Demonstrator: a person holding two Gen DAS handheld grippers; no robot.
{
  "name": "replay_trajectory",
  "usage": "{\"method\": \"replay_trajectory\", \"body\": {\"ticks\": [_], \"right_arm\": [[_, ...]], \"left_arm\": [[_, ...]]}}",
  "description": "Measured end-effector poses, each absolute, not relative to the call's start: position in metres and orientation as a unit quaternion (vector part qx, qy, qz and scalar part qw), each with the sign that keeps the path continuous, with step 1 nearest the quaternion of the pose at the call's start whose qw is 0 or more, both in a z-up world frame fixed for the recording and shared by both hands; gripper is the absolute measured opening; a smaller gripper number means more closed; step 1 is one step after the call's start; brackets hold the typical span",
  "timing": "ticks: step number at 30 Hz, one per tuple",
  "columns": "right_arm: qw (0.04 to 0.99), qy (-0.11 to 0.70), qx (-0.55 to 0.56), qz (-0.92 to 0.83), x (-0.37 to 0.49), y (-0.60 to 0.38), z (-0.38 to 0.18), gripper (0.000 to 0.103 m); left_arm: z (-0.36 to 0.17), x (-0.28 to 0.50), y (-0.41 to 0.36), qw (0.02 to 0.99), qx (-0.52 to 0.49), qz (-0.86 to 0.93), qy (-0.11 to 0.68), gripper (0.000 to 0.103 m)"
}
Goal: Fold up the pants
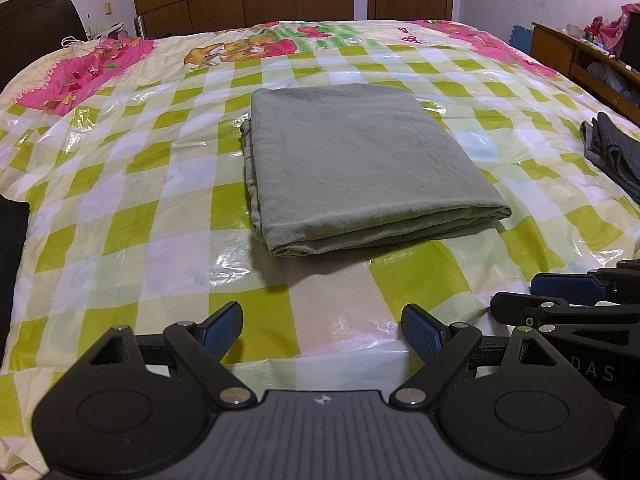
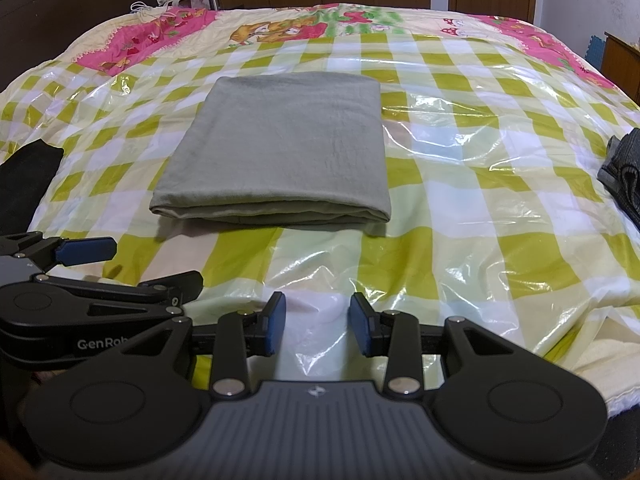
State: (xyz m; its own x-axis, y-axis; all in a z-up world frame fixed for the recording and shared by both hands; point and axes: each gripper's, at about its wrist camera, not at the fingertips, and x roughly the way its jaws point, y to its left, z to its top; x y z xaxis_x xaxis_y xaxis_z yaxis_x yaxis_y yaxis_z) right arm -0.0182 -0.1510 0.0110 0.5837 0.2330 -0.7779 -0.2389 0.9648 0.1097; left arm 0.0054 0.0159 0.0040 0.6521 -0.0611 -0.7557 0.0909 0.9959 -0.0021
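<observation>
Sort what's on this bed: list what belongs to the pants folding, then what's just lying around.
Belongs to the job:
- green pants, folded into a rectangle
- left gripper, open, empty
- right gripper, open, empty

Lying about:
- dark grey garment, right edge
- black cloth, left edge
- checked plastic sheet under everything

The left tongs [image 2: 86, 251] body reads "GenRob", cut off; the right tongs [image 1: 568, 286] body shows "DAS".
</observation>
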Motion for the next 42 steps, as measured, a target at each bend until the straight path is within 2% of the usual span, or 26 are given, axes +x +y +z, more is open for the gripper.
{"method": "replay_trajectory", "body": {"ticks": [42], "right_arm": [[0.89,0.437,-0.005,0.131,-0.018,-0.149,0.011,0.036]], "left_arm": [[0.008,0.003,0.01,0.913,0.025,-0.033,0.407,0.096]]}}
